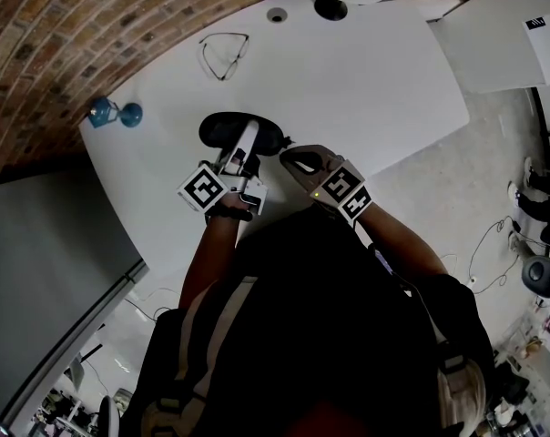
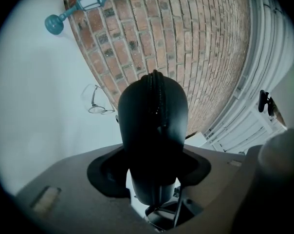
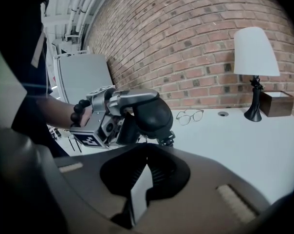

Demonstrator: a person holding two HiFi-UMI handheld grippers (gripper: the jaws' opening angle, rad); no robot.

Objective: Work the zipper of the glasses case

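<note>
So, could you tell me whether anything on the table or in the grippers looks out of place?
Nothing stands out. The left gripper holds the black glasses case, its zipper pull hanging free; the glasses sit unfolded on the white table, and nothing is spilled.

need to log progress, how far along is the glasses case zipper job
Done: the left tongs clamp the glasses case. In hand: the shut right tongs sit by the zipper pull, apparently not gripping it. Left: the zipper looks closed; glasses lie on the table.

Bare table (image 1: pixel 384 89) right of case (image 1: pixel 218 130), glasses (image 1: pixel 224 55) and lamp (image 1: pixel 331 5) behind
</note>
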